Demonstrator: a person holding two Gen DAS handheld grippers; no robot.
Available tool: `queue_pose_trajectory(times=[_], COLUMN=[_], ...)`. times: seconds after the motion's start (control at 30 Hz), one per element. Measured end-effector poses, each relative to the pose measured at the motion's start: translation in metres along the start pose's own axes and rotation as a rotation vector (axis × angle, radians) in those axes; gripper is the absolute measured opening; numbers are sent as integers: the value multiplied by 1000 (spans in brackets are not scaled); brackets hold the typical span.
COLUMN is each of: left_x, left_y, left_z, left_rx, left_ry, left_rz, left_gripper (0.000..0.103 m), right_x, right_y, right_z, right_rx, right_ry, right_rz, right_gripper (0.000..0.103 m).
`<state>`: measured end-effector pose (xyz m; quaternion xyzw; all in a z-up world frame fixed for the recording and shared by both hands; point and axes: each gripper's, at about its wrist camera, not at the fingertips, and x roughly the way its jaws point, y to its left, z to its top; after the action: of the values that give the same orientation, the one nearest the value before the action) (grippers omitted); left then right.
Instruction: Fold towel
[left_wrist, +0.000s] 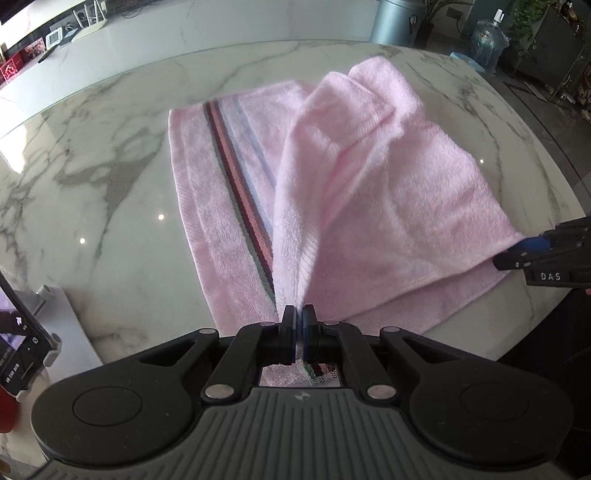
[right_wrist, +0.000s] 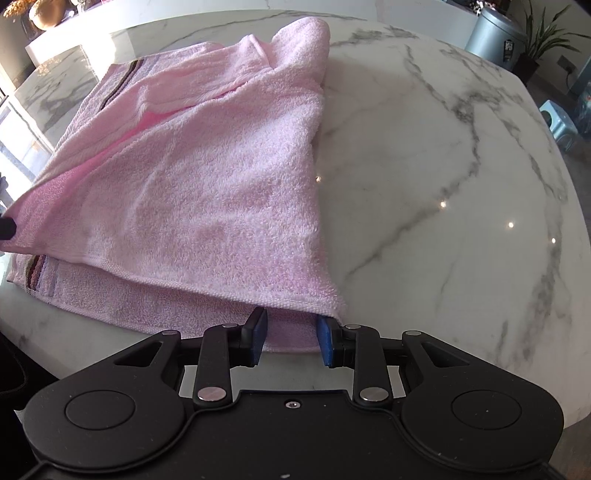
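Observation:
A pink towel (left_wrist: 388, 206) with a dark striped band (left_wrist: 236, 177) lies on the marble table, its upper layer partly folded over. My left gripper (left_wrist: 299, 314) is shut on the near corner of the upper layer and holds it raised off the layer below. My right gripper (right_wrist: 290, 332) is open at the towel's (right_wrist: 207, 192) near right corner, with the lifted towel edge lying over its fingertips. It also shows in the left wrist view (left_wrist: 532, 247) at the towel's right corner. The left gripper's tip shows at the far left edge of the right wrist view (right_wrist: 5, 225).
The white marble table (right_wrist: 443, 166) extends to the right of the towel. A phone on a stand (left_wrist: 22, 343) sits at the near left. A grey bin (left_wrist: 395, 22), a water bottle (left_wrist: 487, 40) and plants stand beyond the table's far edge.

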<state>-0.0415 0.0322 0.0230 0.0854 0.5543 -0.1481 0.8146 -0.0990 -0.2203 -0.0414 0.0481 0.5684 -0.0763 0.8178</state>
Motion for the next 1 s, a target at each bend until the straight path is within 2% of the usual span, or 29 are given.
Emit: queue_pose_trajectory(times=[0.1,0.27,0.47,0.77,1.0], left_x=[8,20,26,48,50], left_y=[2,6,4,1,1], left_z=[-6,-11,-1,41,48], left_rx=[0,-4,1,76,75], left_ry=[32,66,45,3,0], left_rz=[25,21,16,32,19], left_gripper=[2,2,3,3,3], right_x=[1,5,5,5,6], right_y=[-3,-9,-20,-39,-45], right_z=[1,4,2,1,3], right_rx=[9,19,38,93,96], right_ry=[-3,-6,-1,-1,5], right_rz=[2,-9,-22,-45,-44], right_gripper=[27,26,26,26,27])
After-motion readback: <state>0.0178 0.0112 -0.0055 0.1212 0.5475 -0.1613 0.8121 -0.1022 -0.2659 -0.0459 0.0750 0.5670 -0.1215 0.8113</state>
